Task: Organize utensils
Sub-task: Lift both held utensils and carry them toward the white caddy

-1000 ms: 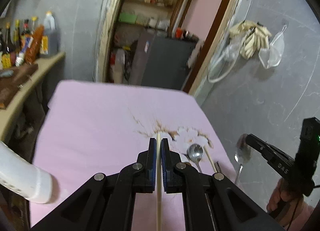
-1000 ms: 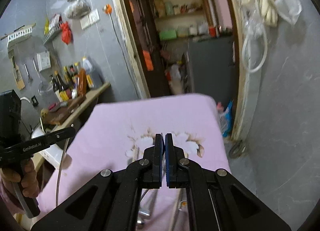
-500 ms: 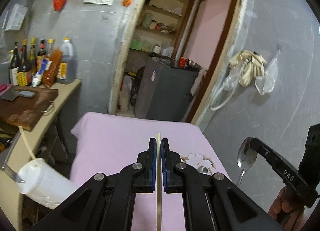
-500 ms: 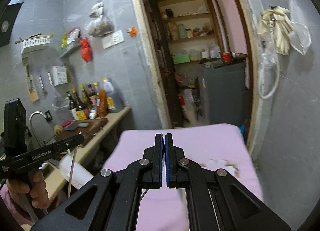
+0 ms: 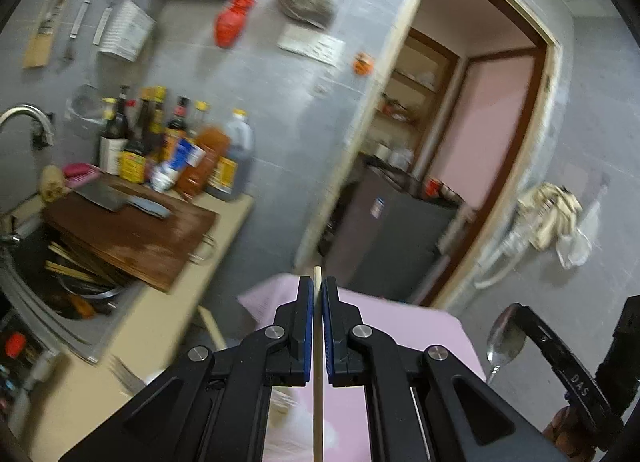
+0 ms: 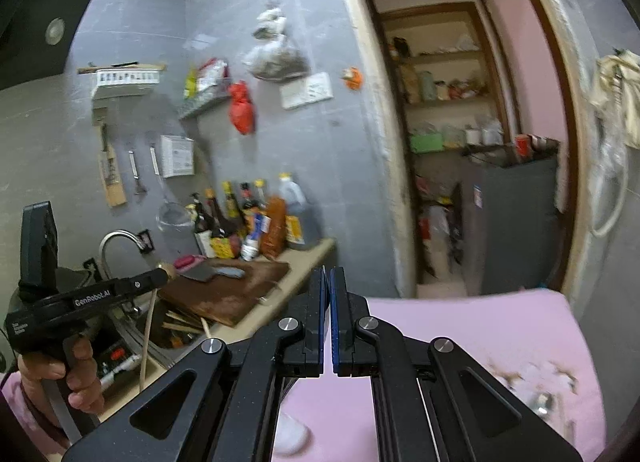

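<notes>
**Both tongs loaded, raised over the table**

We find the left gripper (image 5: 316,296) clamped on a pale chopstick (image 5: 317,382), centre frame. The right gripper (image 5: 516,316), lower right, pinches a metal spoon (image 5: 505,342). At left, the sink (image 5: 52,286) holds chopsticks and dishes beneath a wooden cutting board (image 5: 132,229). The pink table (image 6: 460,326) lies below.

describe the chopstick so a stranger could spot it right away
Start at the pink table and come to the left hand-held gripper above it. The chopstick is the pale, thin straight stick pinched between its blue pads, unlike the shiny spoon in the other gripper.
</notes>
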{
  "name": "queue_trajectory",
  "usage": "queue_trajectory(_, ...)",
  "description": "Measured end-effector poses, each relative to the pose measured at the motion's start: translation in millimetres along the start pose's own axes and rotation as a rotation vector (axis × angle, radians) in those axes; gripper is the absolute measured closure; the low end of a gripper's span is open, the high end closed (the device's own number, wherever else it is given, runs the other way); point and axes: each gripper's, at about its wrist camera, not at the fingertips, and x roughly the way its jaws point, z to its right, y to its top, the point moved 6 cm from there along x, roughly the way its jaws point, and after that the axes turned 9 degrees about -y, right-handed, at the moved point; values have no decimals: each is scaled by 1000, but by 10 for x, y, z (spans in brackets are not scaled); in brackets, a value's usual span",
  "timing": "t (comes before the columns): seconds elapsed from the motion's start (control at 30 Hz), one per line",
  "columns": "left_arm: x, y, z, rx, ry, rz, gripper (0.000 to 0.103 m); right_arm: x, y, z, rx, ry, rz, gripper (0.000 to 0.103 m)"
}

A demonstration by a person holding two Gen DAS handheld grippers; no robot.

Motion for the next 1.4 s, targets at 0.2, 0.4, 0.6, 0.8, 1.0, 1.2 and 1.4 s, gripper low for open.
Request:
queue_trajectory(0.2,-154,267,-540,-22,89,83,98,257,85,-591,-56,67,55,100)
queue_trajectory(0.4,-131,378,-944,-78,139,144,98,464,156,-1026,-155,103,107,100)
queue_trajectory(0.6,71,372,-1265,-118,197,181,98,629,75,-1210,-224,113,121,100)
queue_trajectory(0.8,298,259,-1446,-136,239,207,98,730,-78,-1289,-255,115,126,100)
queue_trajectory(1.0,402,115,-1531,-110,269,223,98,775,-223,-1337,-301,112,125,100)
queue_trajectory(1.2,398,17,-1584,-86,303,257,98,790,-313,-1383,-335,112,124,100)
queue_trajectory(1.4,407,-91,-1577,-86,312,262,98,776,-383,-1408,-365,103,131,100)
